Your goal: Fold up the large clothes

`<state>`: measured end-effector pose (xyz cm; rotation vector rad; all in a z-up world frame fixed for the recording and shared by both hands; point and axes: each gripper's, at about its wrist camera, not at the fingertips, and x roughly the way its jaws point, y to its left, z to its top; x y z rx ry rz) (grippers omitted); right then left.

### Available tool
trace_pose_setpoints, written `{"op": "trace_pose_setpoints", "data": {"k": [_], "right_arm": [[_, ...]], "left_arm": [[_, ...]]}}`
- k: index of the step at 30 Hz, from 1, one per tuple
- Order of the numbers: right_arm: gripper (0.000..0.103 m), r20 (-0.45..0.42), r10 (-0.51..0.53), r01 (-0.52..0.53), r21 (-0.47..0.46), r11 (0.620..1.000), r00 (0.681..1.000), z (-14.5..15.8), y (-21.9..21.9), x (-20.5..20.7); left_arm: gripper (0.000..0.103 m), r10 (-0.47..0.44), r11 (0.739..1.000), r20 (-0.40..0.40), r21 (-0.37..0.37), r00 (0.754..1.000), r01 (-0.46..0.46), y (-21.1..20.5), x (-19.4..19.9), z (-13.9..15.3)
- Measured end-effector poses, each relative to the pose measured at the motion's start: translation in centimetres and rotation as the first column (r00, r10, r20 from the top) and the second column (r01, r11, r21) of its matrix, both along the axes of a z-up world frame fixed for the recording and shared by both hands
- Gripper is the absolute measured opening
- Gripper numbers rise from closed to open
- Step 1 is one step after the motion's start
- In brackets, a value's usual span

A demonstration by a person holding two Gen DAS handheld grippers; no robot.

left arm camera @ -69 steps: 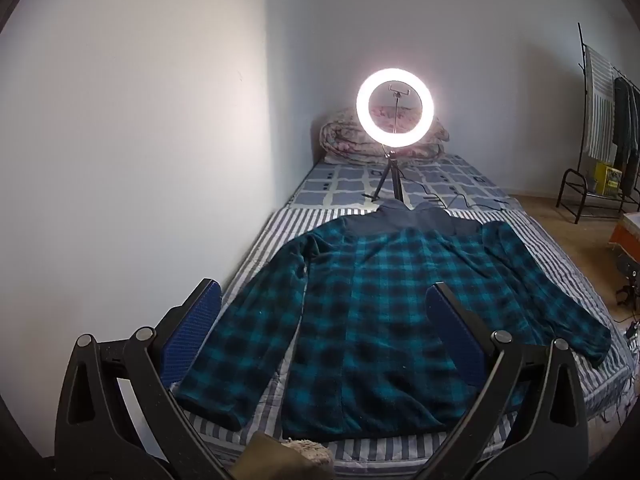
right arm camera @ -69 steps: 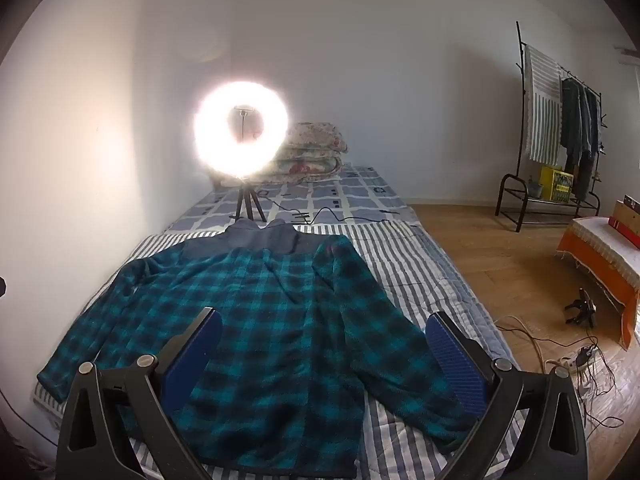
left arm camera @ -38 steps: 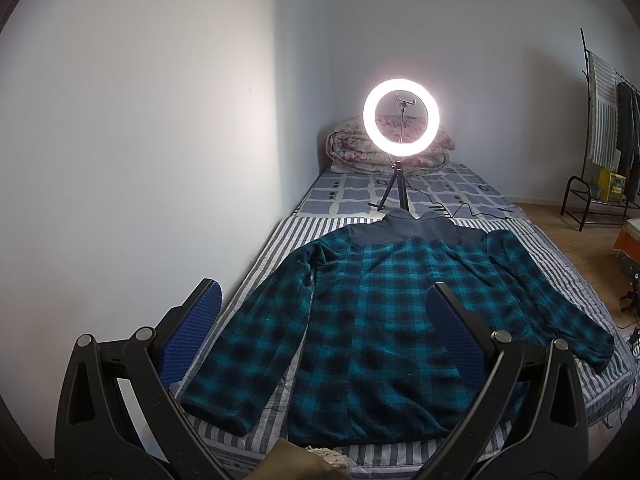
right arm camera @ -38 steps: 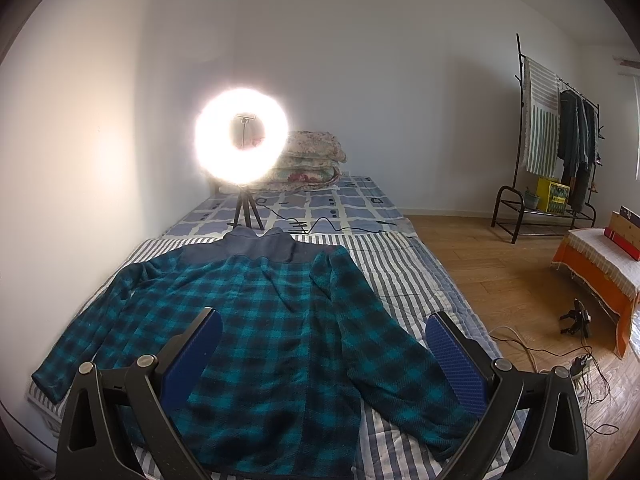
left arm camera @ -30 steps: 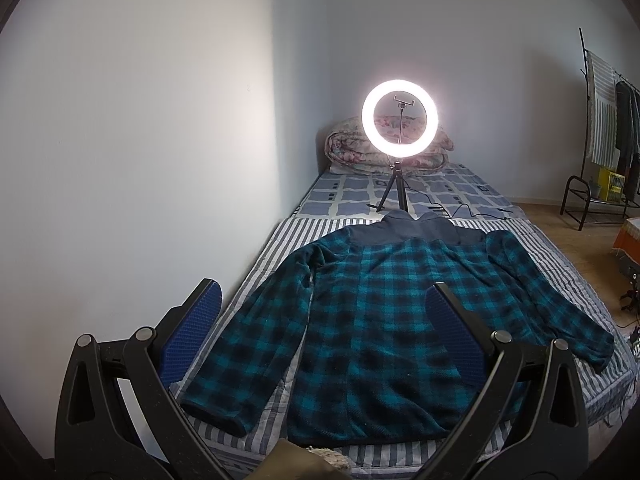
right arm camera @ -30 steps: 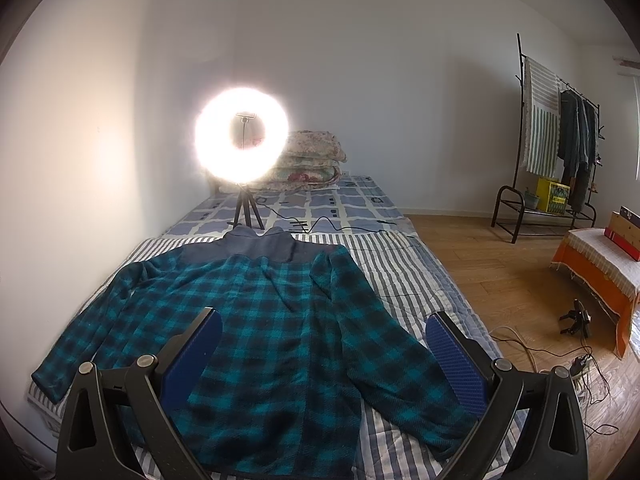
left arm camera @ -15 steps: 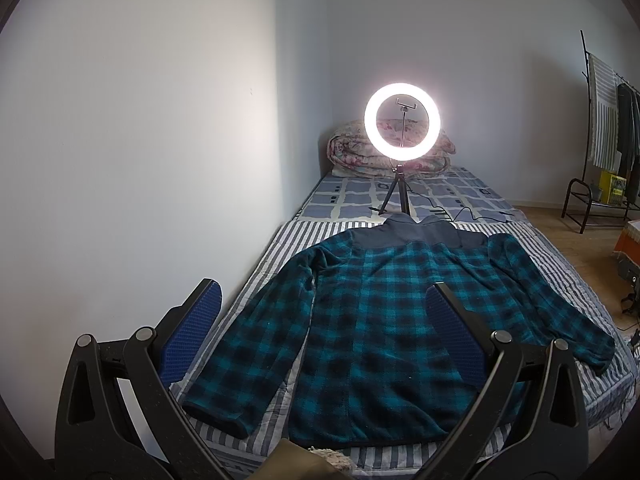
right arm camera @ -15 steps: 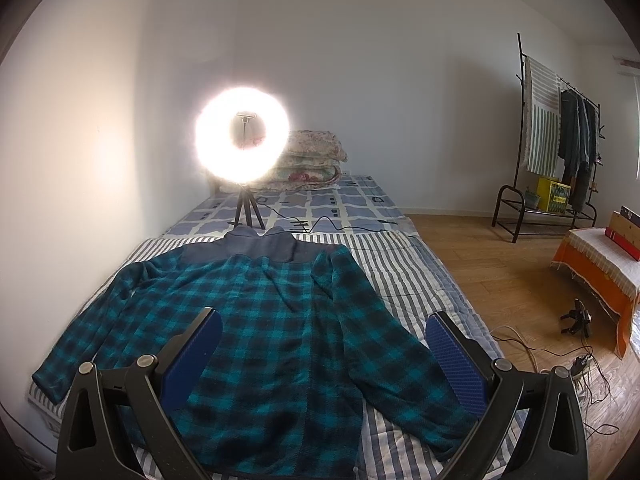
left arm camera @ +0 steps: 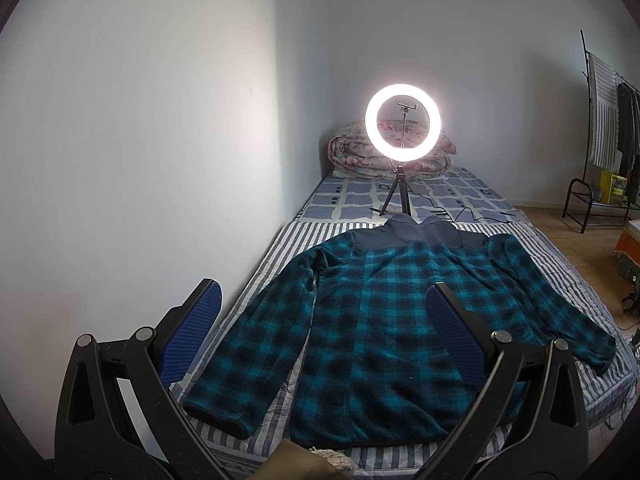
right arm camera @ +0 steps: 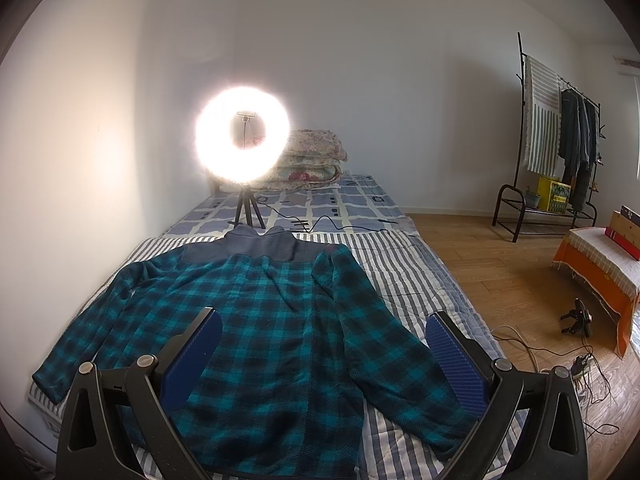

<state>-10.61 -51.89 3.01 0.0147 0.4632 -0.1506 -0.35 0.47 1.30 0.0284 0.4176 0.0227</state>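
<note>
A teal and black plaid fleece jacket (left arm camera: pixel 384 320) lies flat on the striped bed cover (left arm camera: pixel 280 248), collar far, hem near, both sleeves spread outward. It also shows in the right wrist view (right arm camera: pixel 260 320). My left gripper (left arm camera: pixel 320 300) is open and empty, held above the near hem and the left sleeve. My right gripper (right arm camera: pixel 324 332) is open and empty, held above the jacket's right half and right sleeve. Neither touches the cloth.
A lit ring light on a small tripod (left arm camera: pixel 402 128) stands on the bed just beyond the collar, its cable (right arm camera: pixel 332 224) trailing right. Folded quilts (right arm camera: pixel 312 160) lie at the bed head. A wall runs along the left. A clothes rack (right arm camera: pixel 560 140), orange-covered furniture (right arm camera: pixel 596 268) and floor cables (right arm camera: pixel 576 364) are right.
Both grippers have drawn back and risen slightly from the bed over the last two seconds and now hold nearly still. The jacket has not moved.
</note>
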Motion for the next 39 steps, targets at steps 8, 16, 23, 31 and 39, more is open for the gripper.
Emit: {"op": "trace_pose_setpoints", "data": {"k": [8, 16, 23, 31, 39], "right_arm": [[0.103, 0.0, 0.0, 0.0, 0.0, 1.0, 1.0, 0.0, 0.1, 0.0], [0.103, -0.001, 0.004, -0.004, 0.0, 1.0, 1.0, -0.1, 0.3, 0.1], [0.103, -0.006, 0.024, -0.024, 0.014, 1.0, 1.0, 0.0, 1.0, 0.6], [0.103, -0.008, 0.065, -0.065, 0.023, 0.998, 0.998, 0.3, 3.0, 1.9], [0.103, -0.017, 0.123, -0.123, 0.011, 0.992, 0.992, 0.4, 6.1, 3.7]], "left_arm": [[0.103, -0.001, 1.0, 0.0, 0.0, 1.0, 0.001, 0.0, -0.1, -0.1], [0.103, 0.009, 1.0, -0.009, 0.002, 1.0, -0.009, 0.6, 0.2, -0.1], [0.103, 0.033, 0.999, -0.023, 0.015, 0.999, -0.033, 1.6, 0.5, -1.0], [0.103, 0.073, 0.996, -0.056, 0.05, 0.996, -0.07, 2.7, 1.1, -2.3], [0.103, 0.106, 0.993, -0.12, 0.069, 0.987, -0.098, 5.0, 2.1, -4.4]]}}
